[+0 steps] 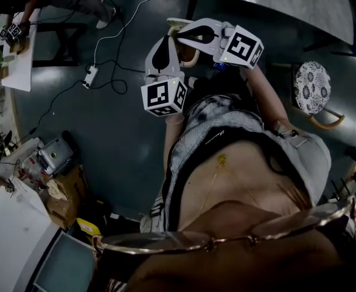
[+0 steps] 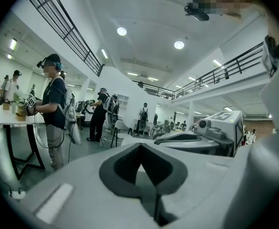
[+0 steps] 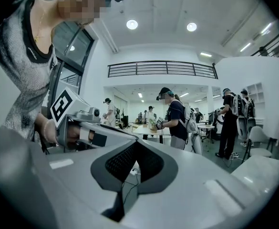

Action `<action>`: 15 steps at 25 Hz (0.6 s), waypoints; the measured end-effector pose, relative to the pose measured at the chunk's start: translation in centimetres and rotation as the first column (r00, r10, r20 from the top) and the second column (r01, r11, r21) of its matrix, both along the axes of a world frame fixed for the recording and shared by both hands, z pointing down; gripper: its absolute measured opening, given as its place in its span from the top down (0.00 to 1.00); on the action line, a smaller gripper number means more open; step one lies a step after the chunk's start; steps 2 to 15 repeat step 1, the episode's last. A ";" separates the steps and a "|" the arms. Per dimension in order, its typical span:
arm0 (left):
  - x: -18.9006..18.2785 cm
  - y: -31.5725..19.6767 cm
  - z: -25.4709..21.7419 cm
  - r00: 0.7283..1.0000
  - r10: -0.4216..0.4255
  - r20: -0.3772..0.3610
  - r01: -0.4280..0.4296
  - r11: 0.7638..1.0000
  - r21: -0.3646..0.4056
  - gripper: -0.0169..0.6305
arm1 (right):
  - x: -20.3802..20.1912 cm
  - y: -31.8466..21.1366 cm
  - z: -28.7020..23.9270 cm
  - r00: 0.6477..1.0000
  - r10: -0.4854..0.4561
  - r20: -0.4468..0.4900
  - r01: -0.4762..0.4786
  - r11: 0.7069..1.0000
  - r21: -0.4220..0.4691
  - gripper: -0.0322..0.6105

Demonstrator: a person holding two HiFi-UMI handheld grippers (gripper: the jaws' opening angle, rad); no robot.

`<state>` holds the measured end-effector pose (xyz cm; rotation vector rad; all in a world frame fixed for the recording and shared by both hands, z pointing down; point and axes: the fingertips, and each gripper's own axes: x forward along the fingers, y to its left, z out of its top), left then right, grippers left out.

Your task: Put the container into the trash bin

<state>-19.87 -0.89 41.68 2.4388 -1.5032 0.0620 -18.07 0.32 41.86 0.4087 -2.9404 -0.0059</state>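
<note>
Holding the left claw [image 1: 164,48] and the right claw [image 1: 187,34] close together before the chest, near level, tips aimed away over the dark floor [image 1: 117,139]. Both clenched, jaw on jaw, with nothing caught between. Cannot tell where the container is from any view. Looking steeply down past the claws at a pale rimmed thing [image 1: 191,57] on the floor, half hidden under the right claw and too covered to name. Off to the right, a stool [image 1: 312,87] with a patterned seat. Off to the left, a power strip [image 1: 90,76] among loose cables. Looking out along the claws into a bright hall with a railed gallery, with several people standing about in headsets and packs, one [image 2: 53,104] just beside a table [image 2: 5,119].
</note>
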 end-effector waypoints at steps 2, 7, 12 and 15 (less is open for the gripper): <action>-0.1 -0.1 0.0 1.000 0.000 0.000 0.000 1.000 0.000 0.97 | -0.1 -0.1 0.0 1.000 -0.001 0.000 0.001 1.000 0.002 0.91; -0.1 -0.1 0.0 1.000 0.000 0.000 0.000 1.000 0.000 0.97 | -0.1 -0.1 0.0 1.000 -0.001 0.000 0.001 1.000 0.002 0.91; -0.1 -0.1 0.0 1.000 0.000 0.000 0.000 1.000 0.000 0.97 | -0.1 -0.1 0.0 1.000 -0.001 0.000 0.001 1.000 0.002 0.91; -0.1 -0.1 0.0 1.000 0.000 0.000 0.000 1.000 0.000 0.97 | -0.1 -0.1 0.0 1.000 -0.001 0.000 0.001 1.000 0.002 0.91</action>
